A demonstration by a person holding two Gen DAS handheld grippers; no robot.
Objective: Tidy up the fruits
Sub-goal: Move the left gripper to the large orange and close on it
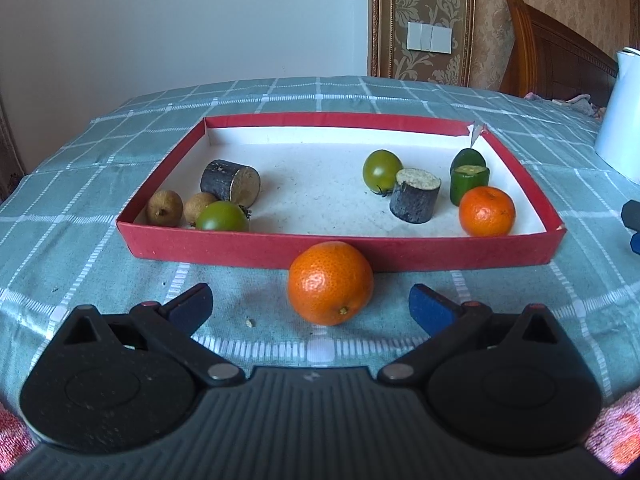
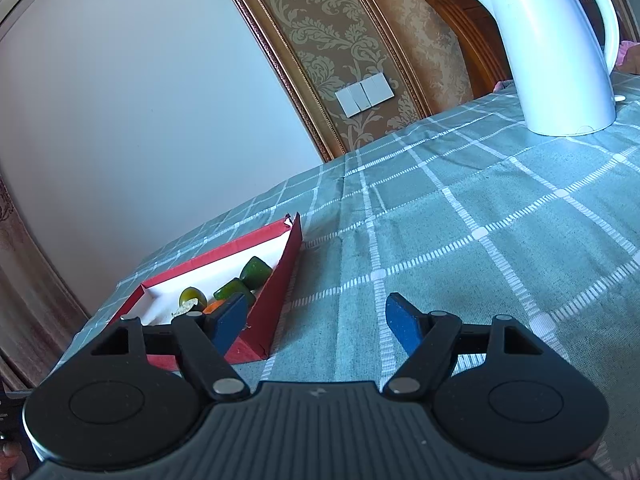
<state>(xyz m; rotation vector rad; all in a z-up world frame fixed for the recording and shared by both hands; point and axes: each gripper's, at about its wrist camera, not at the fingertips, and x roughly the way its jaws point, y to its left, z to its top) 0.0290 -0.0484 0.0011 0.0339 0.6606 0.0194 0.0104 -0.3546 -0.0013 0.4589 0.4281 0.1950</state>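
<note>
A red shallow box (image 1: 256, 249) lies on the checked tablecloth. Inside it are two brown longans (image 1: 165, 208), two green tomatoes (image 1: 382, 169), two dark sugarcane pieces (image 1: 416, 195), green cucumber pieces (image 1: 468, 179) and an orange (image 1: 487, 211). A second orange (image 1: 330, 283) sits on the cloth just outside the box's near wall. My left gripper (image 1: 310, 306) is open, its fingers on either side of and just short of this orange. My right gripper (image 2: 318, 322) is open and empty, right of the box (image 2: 280, 280), above the cloth.
A white electric kettle (image 2: 560, 48) stands at the back right of the table, also at the right edge in the left wrist view (image 1: 622, 116). A wooden headboard (image 1: 560, 52) and wall lie behind the table.
</note>
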